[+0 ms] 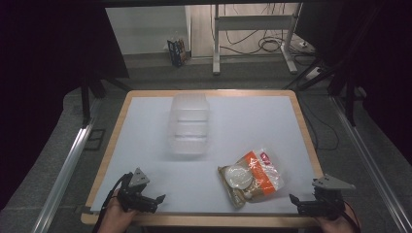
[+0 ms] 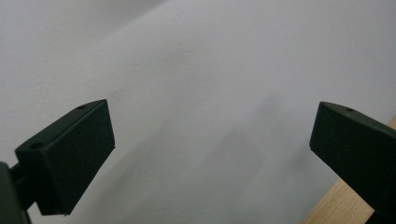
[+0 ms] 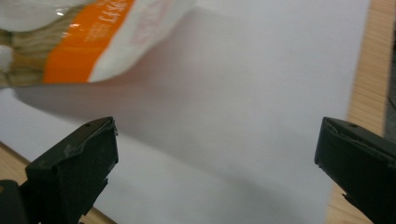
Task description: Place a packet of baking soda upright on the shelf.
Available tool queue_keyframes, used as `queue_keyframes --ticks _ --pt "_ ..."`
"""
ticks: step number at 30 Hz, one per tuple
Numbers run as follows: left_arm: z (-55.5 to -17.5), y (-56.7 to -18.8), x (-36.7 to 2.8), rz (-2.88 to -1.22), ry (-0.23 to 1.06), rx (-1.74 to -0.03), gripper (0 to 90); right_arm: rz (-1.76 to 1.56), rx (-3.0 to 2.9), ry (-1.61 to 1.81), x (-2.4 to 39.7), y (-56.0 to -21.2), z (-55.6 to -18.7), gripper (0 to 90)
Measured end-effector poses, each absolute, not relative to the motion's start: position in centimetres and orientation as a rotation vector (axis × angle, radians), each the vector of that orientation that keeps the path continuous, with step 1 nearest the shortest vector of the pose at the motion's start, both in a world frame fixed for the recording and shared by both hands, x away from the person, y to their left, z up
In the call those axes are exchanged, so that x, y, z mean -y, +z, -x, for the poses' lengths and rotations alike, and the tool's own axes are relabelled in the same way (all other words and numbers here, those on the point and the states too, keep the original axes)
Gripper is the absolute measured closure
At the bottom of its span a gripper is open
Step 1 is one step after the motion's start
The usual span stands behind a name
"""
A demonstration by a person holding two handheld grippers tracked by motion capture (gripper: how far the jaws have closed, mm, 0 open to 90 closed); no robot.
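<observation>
A white sheet (image 1: 243,121) covers the wooden table (image 1: 303,121). A clear plastic container (image 1: 189,124) lies at about 12 o'clock from the sheet's centre, well apart from both grippers. An orange-and-white snack bag (image 1: 251,177) lies at 5 o'clock. The left gripper (image 1: 158,200) rests at 7 o'clock, jaws wide apart over bare sheet. The right gripper (image 1: 293,200) sits at 4 o'clock near the bag, its 2 jaws spread, holding nothing.

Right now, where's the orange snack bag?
In the high view the orange snack bag lies on the white mat, near-right, close to the right hand-held gripper and right of the clear plastic container.
</observation>
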State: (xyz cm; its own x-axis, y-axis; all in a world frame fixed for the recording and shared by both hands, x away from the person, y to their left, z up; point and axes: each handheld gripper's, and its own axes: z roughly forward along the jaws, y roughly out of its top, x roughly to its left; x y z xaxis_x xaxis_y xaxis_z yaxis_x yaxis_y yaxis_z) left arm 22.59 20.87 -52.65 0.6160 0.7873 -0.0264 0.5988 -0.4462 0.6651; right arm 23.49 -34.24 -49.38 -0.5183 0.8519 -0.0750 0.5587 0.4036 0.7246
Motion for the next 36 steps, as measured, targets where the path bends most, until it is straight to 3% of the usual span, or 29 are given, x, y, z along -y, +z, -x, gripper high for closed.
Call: queue_keyframes --ticks 36 --pt "-22.6 -52.7 -20.4 -2.239 0.410 -1.068 0.0 -1.251 -2.258 1.012 35.0 -49.4 -23.4 0.0"
